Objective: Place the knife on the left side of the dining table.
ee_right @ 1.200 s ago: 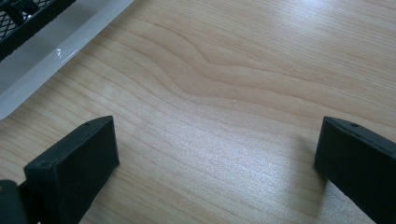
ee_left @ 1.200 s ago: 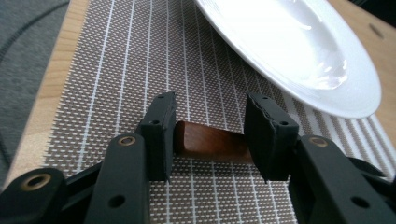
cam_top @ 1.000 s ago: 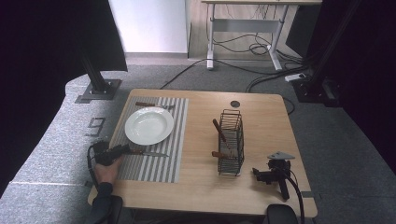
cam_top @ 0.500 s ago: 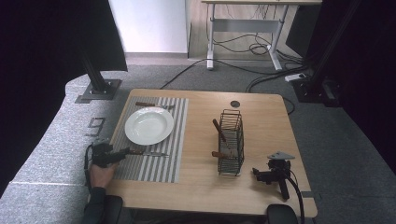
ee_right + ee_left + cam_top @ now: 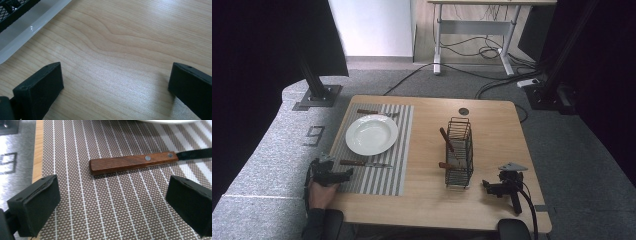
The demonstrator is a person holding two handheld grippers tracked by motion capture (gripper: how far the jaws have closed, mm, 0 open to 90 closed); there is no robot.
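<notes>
A light wooden table [image 5: 492, 130] stands on grey carpet in a dim room, w/ dark curtains at both sides and a desk frame w/ loose cables on the floor behind.

Far left, at the table's near-left corner: a person's hand [image 5: 319, 192] comes in from the bottom edge and holds the left gripper [image 5: 343, 175]. Its jaws are spread wide, nothing between them, tips at the near-left edge of a brown-and-white striped placemat [image 5: 404, 130]. In the left gripper view the two black jaws sit low over the mat.

Just beyond the jaws lies a knife [image 5: 364, 163] w/ a wooden handle [image 5: 133, 162], 2 metal rivets near the blade end, dark blade pointing right. It lies flat on the mat, near side of a white plate [image 5: 371, 134], close to but apart from the plate rim. On the far side of the plate, another wooden-handled utensil [image 5: 377, 112] lies on the mat; too small to tell which kind.

Centre-right: a black wire cutlery basket [image 5: 459, 152] stands upright on the bare wood, w/ 2 wooden handles showing in it, one leaning, one low. Behind it, a small dark round spot [image 5: 463, 111] in the tabletop.

Right, near the front edge: the right gripper [image 5: 486, 186] rests on the table, grey plate on top, cable trailing off the edge. Its jaws are also spread wide, empty, over bare wood; the right gripper view shows the basket's base at its top-left corner.
</notes>
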